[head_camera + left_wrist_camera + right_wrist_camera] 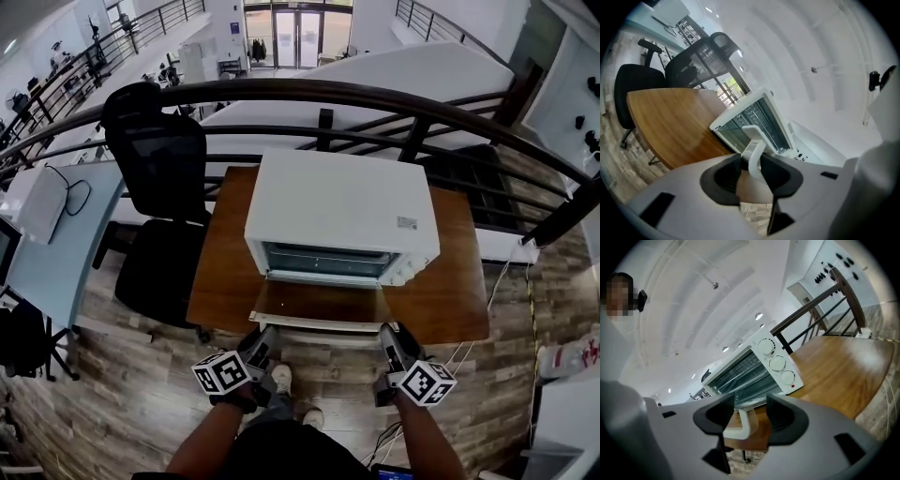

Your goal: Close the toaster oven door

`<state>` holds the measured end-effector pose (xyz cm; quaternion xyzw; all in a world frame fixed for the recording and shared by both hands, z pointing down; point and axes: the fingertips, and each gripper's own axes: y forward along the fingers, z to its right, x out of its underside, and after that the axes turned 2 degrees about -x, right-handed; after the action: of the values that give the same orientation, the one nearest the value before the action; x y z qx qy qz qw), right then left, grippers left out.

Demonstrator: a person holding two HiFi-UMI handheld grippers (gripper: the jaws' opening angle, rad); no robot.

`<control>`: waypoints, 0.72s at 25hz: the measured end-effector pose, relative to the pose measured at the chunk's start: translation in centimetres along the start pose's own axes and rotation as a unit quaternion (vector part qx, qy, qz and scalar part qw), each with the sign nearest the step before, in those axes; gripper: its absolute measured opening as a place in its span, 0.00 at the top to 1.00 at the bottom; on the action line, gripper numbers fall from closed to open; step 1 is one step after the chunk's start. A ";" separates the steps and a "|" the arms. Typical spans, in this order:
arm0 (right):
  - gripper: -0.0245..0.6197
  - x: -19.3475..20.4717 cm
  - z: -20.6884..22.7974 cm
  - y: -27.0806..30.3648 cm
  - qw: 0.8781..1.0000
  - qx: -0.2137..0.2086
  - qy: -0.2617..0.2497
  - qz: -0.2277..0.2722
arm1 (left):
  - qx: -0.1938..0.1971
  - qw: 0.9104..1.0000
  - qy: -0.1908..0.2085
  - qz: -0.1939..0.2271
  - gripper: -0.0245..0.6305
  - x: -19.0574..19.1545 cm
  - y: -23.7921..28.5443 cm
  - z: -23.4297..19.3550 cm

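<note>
The wooden table [450, 281] carries the white toaster oven [342, 202] square in its middle, mouth facing the person, and nothing stands in front of it to foul the swing. Its door [319, 302] is dropped right down, lying about level over the table's near edge, so the job is barely begun and the whole arc is still to travel. I'd say the lift wants to be even on both ends, following the hinge's curve up and back and not shoving straight in, or the light oven may slide on the table. The white door handle [323, 325] runs along the door's front edge, and both tools are at it. The left gripper [751, 163] has the handle's left post filling the gap between its jaws and looks pinched on it. The right gripper [750, 406] has its jaws spread wide with the right post loose between them, daylight on one side, so it should close before pushing.
</note>
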<state>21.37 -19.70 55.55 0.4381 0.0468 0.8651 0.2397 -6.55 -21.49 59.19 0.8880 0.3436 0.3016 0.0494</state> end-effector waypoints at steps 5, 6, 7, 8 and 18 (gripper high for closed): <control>0.64 -1.5 -0.5 -0.1 0.999 0.007 -0.029 0.022 | 0.008 1.000 -0.005 0.003 0.76 -1.1 0.4 0.8; 0.66 -1.6 -0.7 -0.3 0.999 0.008 -0.040 0.026 | 0.013 1.000 -0.009 0.006 0.76 -1.4 0.5 1.1; 0.69 -1.7 -0.9 -0.5 0.998 0.007 -0.050 0.029 | 0.019 1.000 -0.013 0.011 0.76 -1.9 0.6 1.4; 0.69 -1.8 -1.2 -0.7 0.998 0.006 -0.057 0.029 | 0.025 0.999 -0.017 0.016 0.76 -2.4 0.8 1.9; 0.69 -3.1 -1.7 2.0 0.998 -0.025 0.035 0.045 | 0.063 0.995 -0.057 0.047 0.77 -6.6 2.8 4.1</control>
<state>20.86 -22.61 52.81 0.4029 0.0133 0.8908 0.2095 -6.45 -27.32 53.40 0.9203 0.3164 0.2301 -0.0017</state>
